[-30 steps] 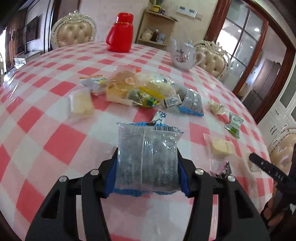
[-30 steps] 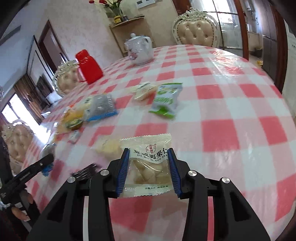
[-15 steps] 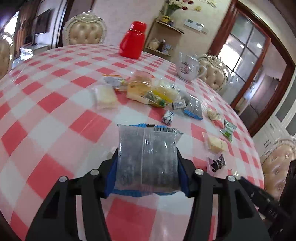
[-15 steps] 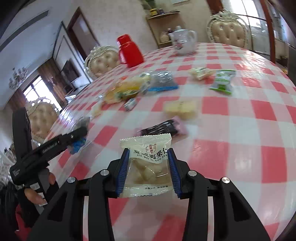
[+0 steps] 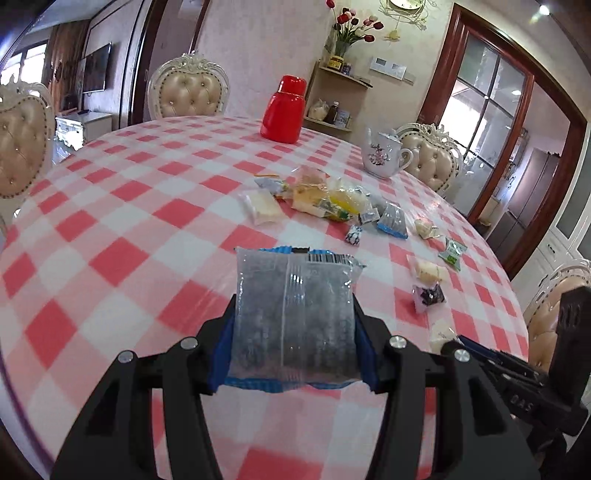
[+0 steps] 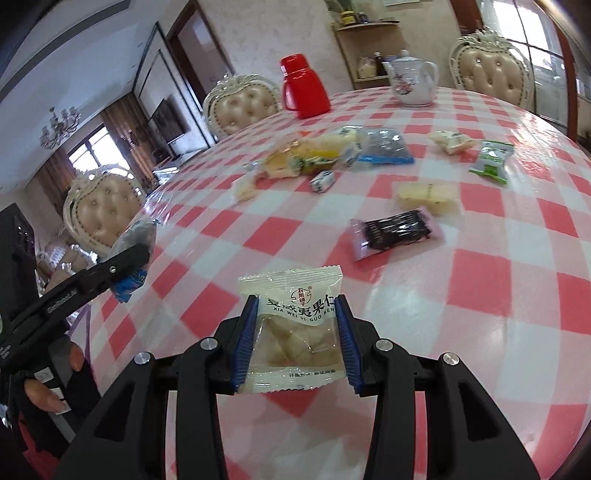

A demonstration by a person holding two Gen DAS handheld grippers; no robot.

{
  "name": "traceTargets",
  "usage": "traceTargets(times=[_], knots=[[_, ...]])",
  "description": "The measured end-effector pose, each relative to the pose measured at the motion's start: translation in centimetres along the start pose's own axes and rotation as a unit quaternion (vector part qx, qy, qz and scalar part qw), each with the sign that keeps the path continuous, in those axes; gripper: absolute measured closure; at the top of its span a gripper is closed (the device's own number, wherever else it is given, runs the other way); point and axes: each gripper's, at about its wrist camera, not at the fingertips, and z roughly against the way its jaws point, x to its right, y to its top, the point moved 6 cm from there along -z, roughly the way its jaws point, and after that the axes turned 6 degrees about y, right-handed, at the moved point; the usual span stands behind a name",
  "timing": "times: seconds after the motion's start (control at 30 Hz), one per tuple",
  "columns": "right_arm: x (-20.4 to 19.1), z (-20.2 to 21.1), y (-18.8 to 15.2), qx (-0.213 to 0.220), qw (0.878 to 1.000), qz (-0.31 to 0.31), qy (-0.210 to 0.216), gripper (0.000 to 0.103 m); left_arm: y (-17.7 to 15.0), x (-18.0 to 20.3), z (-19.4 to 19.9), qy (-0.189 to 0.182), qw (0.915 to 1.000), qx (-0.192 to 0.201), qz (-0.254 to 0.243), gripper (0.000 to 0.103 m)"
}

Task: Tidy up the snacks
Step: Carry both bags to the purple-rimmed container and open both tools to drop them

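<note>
We look across a dining room with pale patterned walls, dark wood door frames and cream tufted chairs set around a round surface covered in a glossy red-and-white check cloth. Toward the upper middle of the left wrist view a red flask stands on the cloth, and to its right a white flowered teapot; behind them a corner shelf holds jars, with a vase of red tulips above it. A loose heap of wrapped snacks lies mid-frame, and single packets trail off to the right, among them a green packet and a dark bar in a pink wrapper.

At the bottom of the left wrist view our left hand-held gripper is clamped on a clear packet of dark snack with blue edges, held up above the cloth with its barcode end pointing away from us. At the bottom of the right wrist view our right hand-held gripper pinches a clear nut packet printed with Chinese characters between its blue pads, also clear of the cloth. At the lower left of that view bare fingers grip the other tool's black handle.
</note>
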Motion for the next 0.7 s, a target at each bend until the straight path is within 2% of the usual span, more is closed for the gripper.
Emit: traceTargets(times=[0.23,0.7], knots=[[-4.5,-0.2,-1.2,-0.012,0.999,0.041,0.021,0.062,-2.2,-3.5,2.7,0.044,0.9988,-0.007,-0.017,0.048],[-14.2,-2.4,-4.0,-0.05,0.989,0.123,0.06,0.062,-4.5,-11.6,7.2,0.1,0.995,-0.006,0.009,0.048]])
